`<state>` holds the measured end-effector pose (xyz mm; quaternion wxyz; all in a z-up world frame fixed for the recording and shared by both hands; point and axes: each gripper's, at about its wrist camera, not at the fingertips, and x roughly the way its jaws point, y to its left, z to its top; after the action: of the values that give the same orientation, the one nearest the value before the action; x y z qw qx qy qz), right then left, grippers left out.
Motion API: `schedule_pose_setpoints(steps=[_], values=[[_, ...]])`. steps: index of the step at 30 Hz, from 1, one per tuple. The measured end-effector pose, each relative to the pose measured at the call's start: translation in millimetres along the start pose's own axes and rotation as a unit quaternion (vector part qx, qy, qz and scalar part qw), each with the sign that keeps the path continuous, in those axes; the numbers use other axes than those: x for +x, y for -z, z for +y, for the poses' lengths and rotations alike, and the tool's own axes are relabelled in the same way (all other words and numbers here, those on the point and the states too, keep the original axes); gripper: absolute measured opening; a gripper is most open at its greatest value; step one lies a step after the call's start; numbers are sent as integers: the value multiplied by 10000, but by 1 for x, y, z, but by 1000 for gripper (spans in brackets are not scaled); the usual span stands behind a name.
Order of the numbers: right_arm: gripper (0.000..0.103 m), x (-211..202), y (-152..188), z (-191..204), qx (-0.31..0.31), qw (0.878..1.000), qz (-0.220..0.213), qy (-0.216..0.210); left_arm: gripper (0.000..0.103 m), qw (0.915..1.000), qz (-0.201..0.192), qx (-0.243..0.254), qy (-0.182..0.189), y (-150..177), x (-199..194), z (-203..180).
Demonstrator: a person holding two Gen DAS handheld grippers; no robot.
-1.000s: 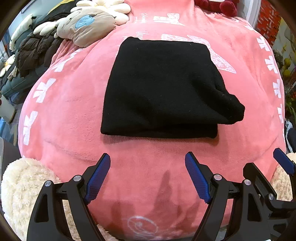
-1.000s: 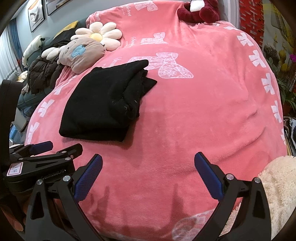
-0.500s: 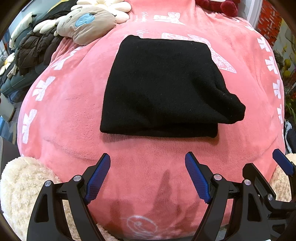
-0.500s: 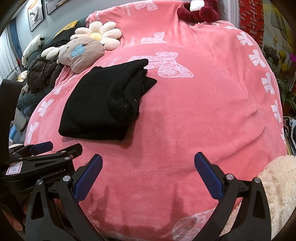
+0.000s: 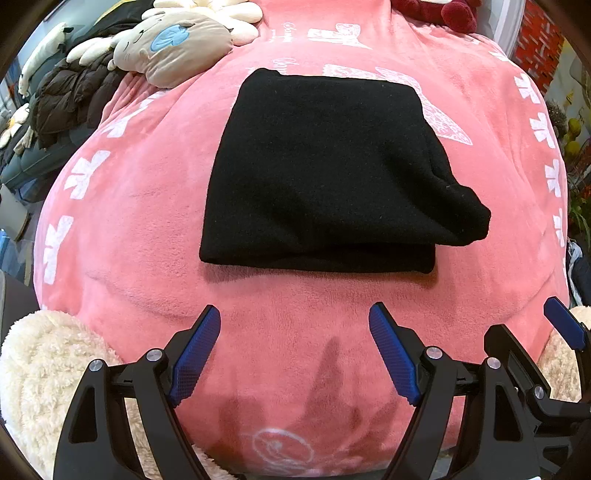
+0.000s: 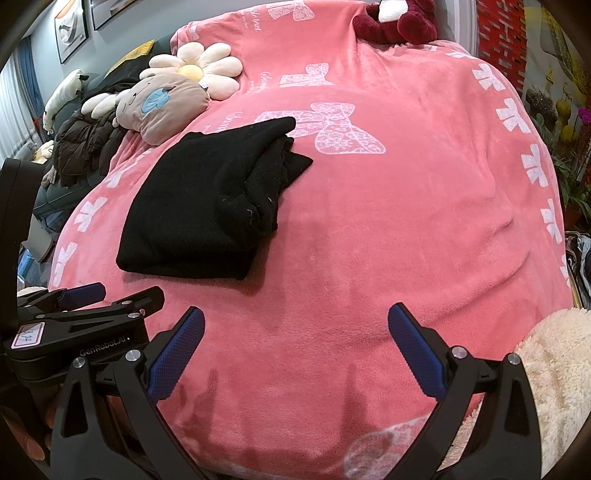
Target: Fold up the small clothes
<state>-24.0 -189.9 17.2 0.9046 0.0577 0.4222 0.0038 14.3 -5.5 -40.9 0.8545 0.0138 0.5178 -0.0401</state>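
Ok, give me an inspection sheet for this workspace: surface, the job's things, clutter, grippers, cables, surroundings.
Surface: pink blanket with white bow prints, spread over a bed, a few soft creases.
Job's things: one black garment, folded into a compact stack, lying flat on the blanket; a bulge of fabric sticks out at one corner.
Clutter: bear-face cushion, daisy cushion, dark red plush toy and dark puffer jacket along the far edges; cream fluffy throw at the near edge.
Grippers: left gripper open, empty, short of the garment; right gripper open, empty, over bare blanket.
Cables: nothing seen.
Surroundings: framed pictures, red brick wall, plants.
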Motion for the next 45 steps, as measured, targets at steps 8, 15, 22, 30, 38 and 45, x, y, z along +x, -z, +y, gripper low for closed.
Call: schedule_pose_setpoints(steps=[8,15,22,30,38,45], values=[[97,0,0,0,7,10000,-2,3,79,10000,-2,2,10,0,0,1],[97,0,1,1,4,10000,-1,12,79,10000,14,-17,-1,2,0,0],[97,0,1,1,9,10000,5,6,79,10000,18,-25,7,2,0,0],[97,0,0,1,7,10000,7,3,79,10000,31,-28,18,3,0,1],[97,1,2,0,56,10000,-6,-6,79,10000,28,-18,27,3,0,1],[97,1,2,0,60,10000,-35,-1,79,10000,26,-38,-12,3,1,1]])
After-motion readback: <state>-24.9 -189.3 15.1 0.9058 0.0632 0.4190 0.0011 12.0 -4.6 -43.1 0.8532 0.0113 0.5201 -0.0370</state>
